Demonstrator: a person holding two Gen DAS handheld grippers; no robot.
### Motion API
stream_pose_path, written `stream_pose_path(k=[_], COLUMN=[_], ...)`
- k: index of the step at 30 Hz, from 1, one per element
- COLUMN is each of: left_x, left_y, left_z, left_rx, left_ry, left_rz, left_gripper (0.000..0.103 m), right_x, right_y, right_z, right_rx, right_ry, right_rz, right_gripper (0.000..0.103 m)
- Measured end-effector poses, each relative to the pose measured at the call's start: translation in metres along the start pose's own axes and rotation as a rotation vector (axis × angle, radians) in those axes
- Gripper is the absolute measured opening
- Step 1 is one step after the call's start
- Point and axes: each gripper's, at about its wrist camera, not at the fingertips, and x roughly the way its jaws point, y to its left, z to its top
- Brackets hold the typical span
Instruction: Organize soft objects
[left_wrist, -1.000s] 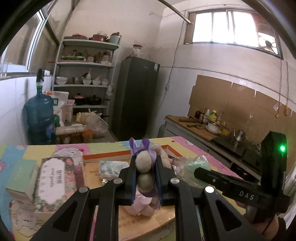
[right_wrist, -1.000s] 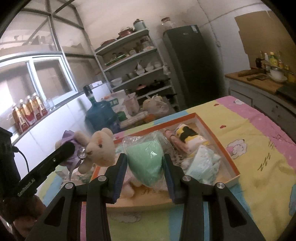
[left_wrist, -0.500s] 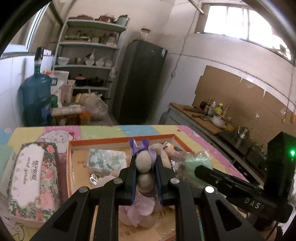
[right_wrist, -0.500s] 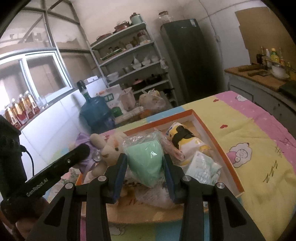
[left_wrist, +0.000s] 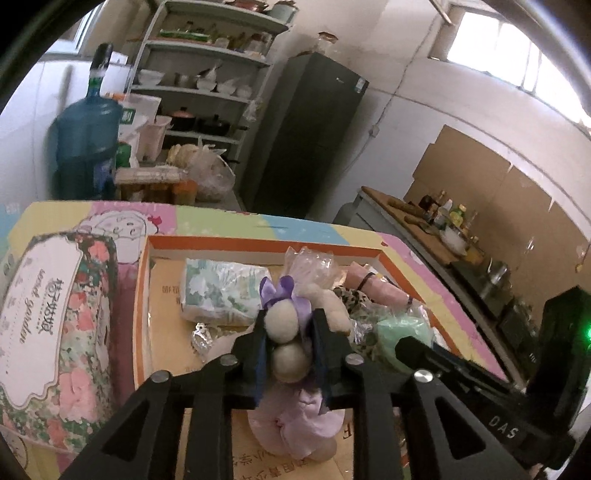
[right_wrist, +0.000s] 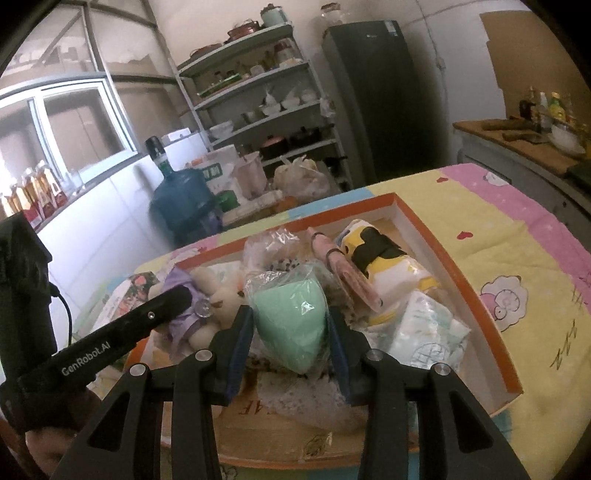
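My left gripper (left_wrist: 286, 341) is shut on a small cream plush toy (left_wrist: 282, 321) with a purple bow and pink dress, held low over the orange-rimmed cardboard tray (left_wrist: 258, 245). My right gripper (right_wrist: 290, 332) is shut on a mint-green soft object in a clear plastic bag (right_wrist: 290, 325), also low over the tray (right_wrist: 458, 277). The plush (right_wrist: 218, 299) shows left of the bag in the right wrist view, and the green bag (left_wrist: 404, 332) shows right of the plush in the left wrist view.
In the tray lie a patterned tissue pack (left_wrist: 221, 295), a yellow-black-white soft toy (right_wrist: 384, 266), a pink roll (right_wrist: 343, 273) and a white packet (right_wrist: 424, 332). A floral box (left_wrist: 51, 325) stands left of the tray. The cartoon-print tablecloth (right_wrist: 517, 236) covers the table.
Both grippers have come down and forward over the tray with their loads still held. The plush and the green bag now sit much lower, near the tray floor.
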Motion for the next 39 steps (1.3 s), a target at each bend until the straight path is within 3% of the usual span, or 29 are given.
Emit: stream_pose_path(k=[2,6,11,15,28,34,39], left_x=[0.001,-0.003,-0.016,-0.03,-0.083,-0.116,-0.148], left_y=[0.002,0.0,-0.008,-0.011,-0.01,-0.011,-0.023], left_z=[0.0,0.0,-0.002,-0.003,-0.008,-0.019,-0.03], left_rx=[-0.006,0.005,0.032,0.052,0.066,0.09,0.15], left_ry=[0.006,0.003,-0.033,-0.066,-0.126,-0.186,-0.248], left_rz=[-0.008,0.008,0.029,0.057,0.106,0.186,0.304], left_gripper=[0.041,0.046,0.072,0.073,0.073,0.073,0.073], right_x=[0.001,-0.002,-0.009,-0.018,-0.053,-0.066,-0.076], right_y=[-0.001,0.0,0.003,0.006,0.032,0.049,0.071], right_z=[0.001,0.0,-0.001,-0.001,-0.004,-0.012,-0.023], right_rx=[0.007,0.006,0.008,0.005,-0.029,-0.049,-0.08], right_ry=[-0.001,-0.01,-0.026,-0.052,-0.135,-0.154,-0.165], right_rz=[0.002,0.004,0.006,-0.014,-0.039,-0.042,-0.062], right_gripper=[0.044,0.051,0.059,0.068,0.068,0.069,0.072])
